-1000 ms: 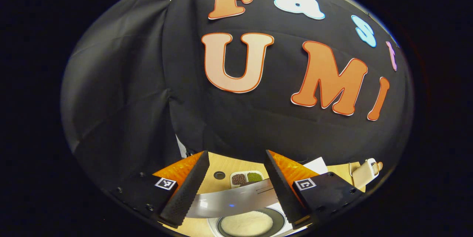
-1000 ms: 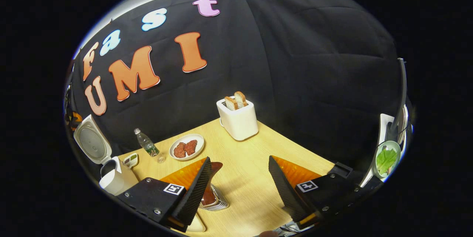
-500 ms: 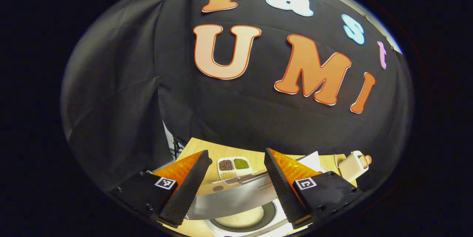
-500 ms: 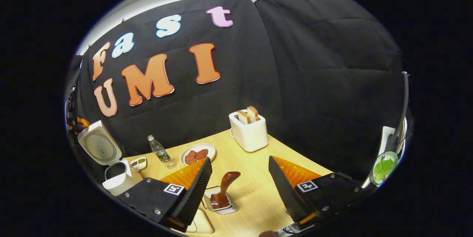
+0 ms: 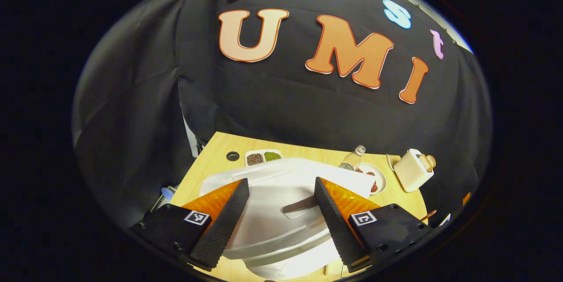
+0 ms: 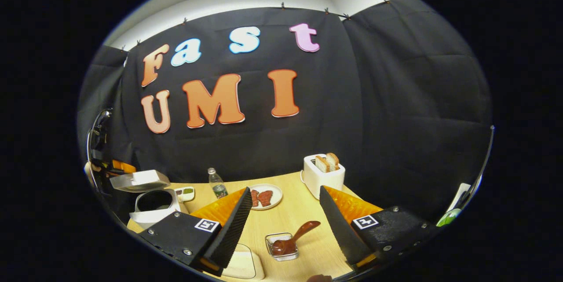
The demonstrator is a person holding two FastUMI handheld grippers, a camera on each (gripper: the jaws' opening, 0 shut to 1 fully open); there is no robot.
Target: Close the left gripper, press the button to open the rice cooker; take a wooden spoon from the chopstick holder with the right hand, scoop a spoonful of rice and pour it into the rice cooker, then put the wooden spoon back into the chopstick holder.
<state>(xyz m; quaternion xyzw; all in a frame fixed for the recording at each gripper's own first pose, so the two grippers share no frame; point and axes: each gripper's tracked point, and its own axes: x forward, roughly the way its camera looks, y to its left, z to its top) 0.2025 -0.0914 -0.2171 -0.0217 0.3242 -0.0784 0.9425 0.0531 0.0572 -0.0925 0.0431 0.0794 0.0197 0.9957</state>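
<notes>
Now light, stiff, smooth wooden spoon [image 6: 292,239] in near chopstick holder [image 6: 281,247]; best pinched mid-handle. Both grippers spread, empty.

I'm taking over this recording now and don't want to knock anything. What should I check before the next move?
1. Wooden spoon in the chopstick holder: ok, bowl down, handle leaning out.
2. Right hand-held gripper free: ok, open, nothing between its fingers.
3. Left hand-held gripper free: ok, open above the lid.
4. Rice cooker lid shut: not ok, it hangs roughly level above the open pot.
5. Rice inside the pot: cannot tell, the inside looks dark.
</notes>
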